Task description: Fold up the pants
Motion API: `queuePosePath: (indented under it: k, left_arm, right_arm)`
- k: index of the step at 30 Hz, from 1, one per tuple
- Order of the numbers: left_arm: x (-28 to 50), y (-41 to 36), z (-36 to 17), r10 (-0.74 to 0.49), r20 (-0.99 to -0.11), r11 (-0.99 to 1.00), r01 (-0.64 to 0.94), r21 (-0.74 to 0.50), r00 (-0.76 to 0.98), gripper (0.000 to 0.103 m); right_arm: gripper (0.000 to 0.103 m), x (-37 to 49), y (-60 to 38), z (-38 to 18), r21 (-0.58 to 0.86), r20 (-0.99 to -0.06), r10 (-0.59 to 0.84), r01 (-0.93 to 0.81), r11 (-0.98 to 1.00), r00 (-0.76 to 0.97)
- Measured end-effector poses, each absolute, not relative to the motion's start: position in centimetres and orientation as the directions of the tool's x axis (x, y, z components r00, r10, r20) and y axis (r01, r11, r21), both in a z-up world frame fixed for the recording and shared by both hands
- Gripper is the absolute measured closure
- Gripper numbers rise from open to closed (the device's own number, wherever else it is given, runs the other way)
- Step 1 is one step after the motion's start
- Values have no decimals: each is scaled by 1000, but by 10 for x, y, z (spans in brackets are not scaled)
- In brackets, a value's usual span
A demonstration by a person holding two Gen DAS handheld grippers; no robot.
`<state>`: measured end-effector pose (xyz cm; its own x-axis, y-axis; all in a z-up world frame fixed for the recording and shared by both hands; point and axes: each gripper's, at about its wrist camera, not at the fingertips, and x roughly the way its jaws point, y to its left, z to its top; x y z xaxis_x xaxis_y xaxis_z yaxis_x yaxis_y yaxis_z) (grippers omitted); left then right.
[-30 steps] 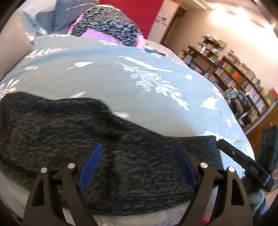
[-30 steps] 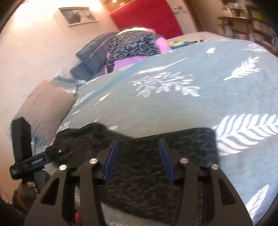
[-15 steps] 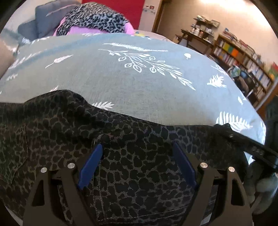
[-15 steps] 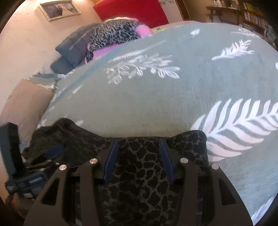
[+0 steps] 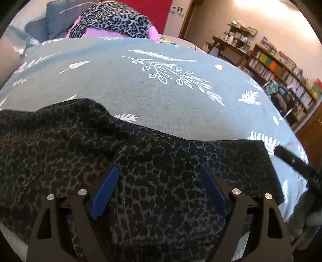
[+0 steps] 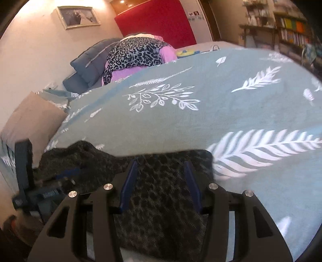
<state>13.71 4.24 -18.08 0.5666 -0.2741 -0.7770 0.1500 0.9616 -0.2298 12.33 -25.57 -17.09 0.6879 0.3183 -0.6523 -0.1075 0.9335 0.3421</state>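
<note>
Pants (image 5: 153, 181): dark leopard-print fabric is lying spread along the near edge of the bed, rumpled and humped at its left end, flatter with a squared corner at its right end.
Bedspread (image 5: 161, 100): a grey-green cover printed with white feathers and leafy sprigs is covering the bed and stretching away bare beyond the pants.
Left gripper (image 5: 159, 189): its blue fingers are standing wide apart over the middle of the pants, with fabric showing between them; whether the tips are touching the cloth I cannot tell.
Right gripper (image 6: 161, 181): its fingers are standing partly apart over the right-hand end of the pants, just inside the squared corner; no cloth is looking pinched between them, though contact cannot be told.
Clothes pile (image 6: 136, 54): a lighter leopard-print garment is draping over something pink at the far end of the bed, well apart from the pants.
Pillows (image 6: 90, 62): dark blue-grey ones are leaning beside the pile, against the wall side.
Cushion (image 6: 32, 121): a beige one is sitting at the left edge of the bed.
Wall: a framed picture (image 6: 78, 17) is hanging on the pale wall, with a red panel (image 6: 155, 22) behind the bed's far end.
Bookshelves (image 5: 281, 74): wooden shelves filled with books are lining the right side of the room.
</note>
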Motion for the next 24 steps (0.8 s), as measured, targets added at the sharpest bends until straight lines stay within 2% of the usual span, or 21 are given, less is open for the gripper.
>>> queuePosePath:
  k: [8,10,12,18,24]
  left_arm:
    - [117,45,-184,-240,-798,971,151,-187,553,20]
    - [120,47,-193,-237,-806,971,145,-188,543,20]
    - [121,47,-198,-230,-806,973,147,-178,546,19]
    - [116,51,-189,-251,-800,968,132,-214,545,18]
    - [99,101,-153,-214,-745,966,23,-257,632,18]
  right_arm:
    - [53,101,-251,-201,269,-715,280,-118,956,641]
    - [45,101,-249,-211,272,-711,292,-133,953,640]
    - [44,99,-246,-215,257,-704,284,-140,956,651]
    - [44,99,-246,-211,248,-715,275,-135,959,642]
    - [44,96,-236,-184,240,-693,267,-135,961,670]
